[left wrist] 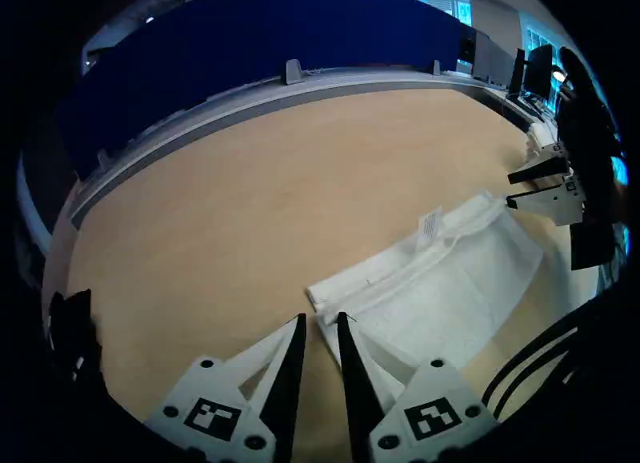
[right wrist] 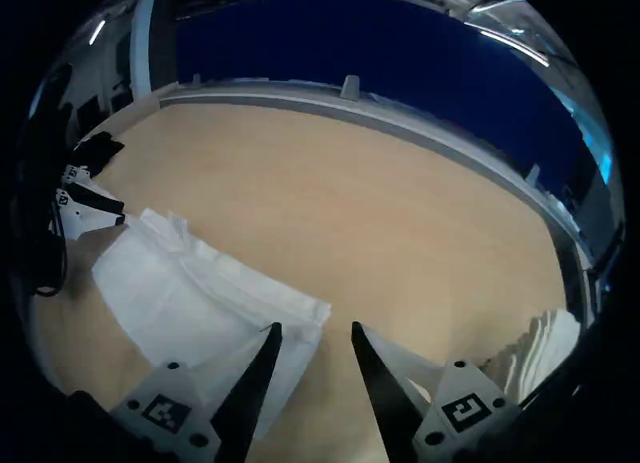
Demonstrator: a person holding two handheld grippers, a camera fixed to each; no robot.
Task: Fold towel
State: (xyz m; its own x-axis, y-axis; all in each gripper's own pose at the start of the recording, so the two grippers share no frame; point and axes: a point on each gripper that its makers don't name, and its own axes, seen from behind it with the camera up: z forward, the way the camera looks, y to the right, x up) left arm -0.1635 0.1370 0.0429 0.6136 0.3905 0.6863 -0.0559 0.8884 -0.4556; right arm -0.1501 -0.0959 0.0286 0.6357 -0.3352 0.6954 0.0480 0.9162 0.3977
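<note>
Found a white towel (left wrist: 448, 287) (right wrist: 184, 295) lying flat and folded near the front edge of the wooden counter (left wrist: 264, 183), with a small tag (left wrist: 430, 221) on its upper fold. Saw the left gripper (left wrist: 321, 317) at one end corner of the towel, fingers a narrow gap apart, bare wood between them, clamped on nothing. Saw the right gripper (right wrist: 315, 327) at the opposite end, fingers wider apart, one tip over the towel's corner, the other over bare counter. Noted a blue partition (left wrist: 264, 39) along the far edge and a stack of white cloth (right wrist: 552, 343) by the counter's edge.
</note>
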